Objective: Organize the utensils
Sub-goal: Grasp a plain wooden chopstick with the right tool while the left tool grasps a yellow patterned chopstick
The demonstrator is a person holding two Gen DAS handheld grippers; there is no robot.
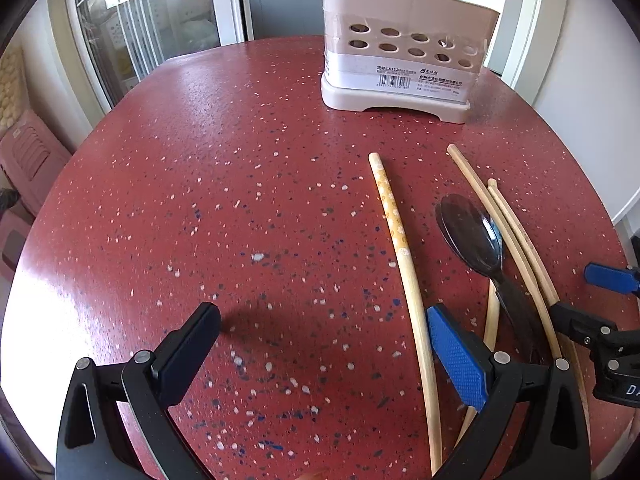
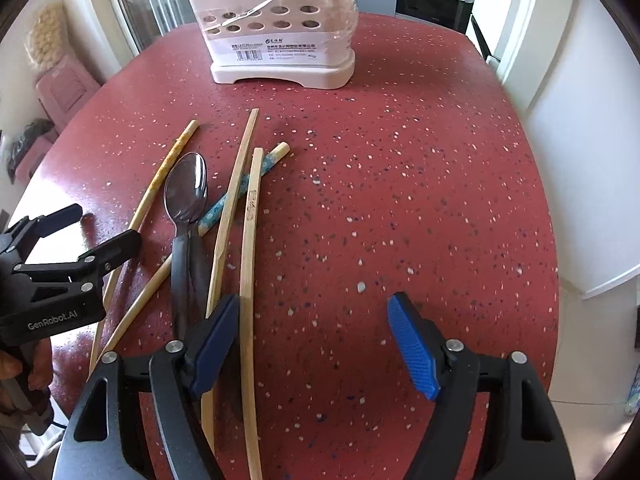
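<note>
Loose utensils lie on a red speckled table: a metal spoon with a dark handle, a yellow-patterned chopstick, a blue-patterned chopstick and plain bamboo chopsticks. A beige perforated utensil holder stands at the far side with utensils in it. My left gripper is open over bare table, left of the patterned chopstick. My right gripper is open; one plain chopstick runs just inside its left finger, and the pads do not press on it. Each gripper shows at the edge of the other's view.
The table's rounded edge curves close on the left and right. A pink plastic stool stands beyond the left edge, and a white cabinet stands to the right. Glass doors and a kitchen lie behind the utensil holder.
</note>
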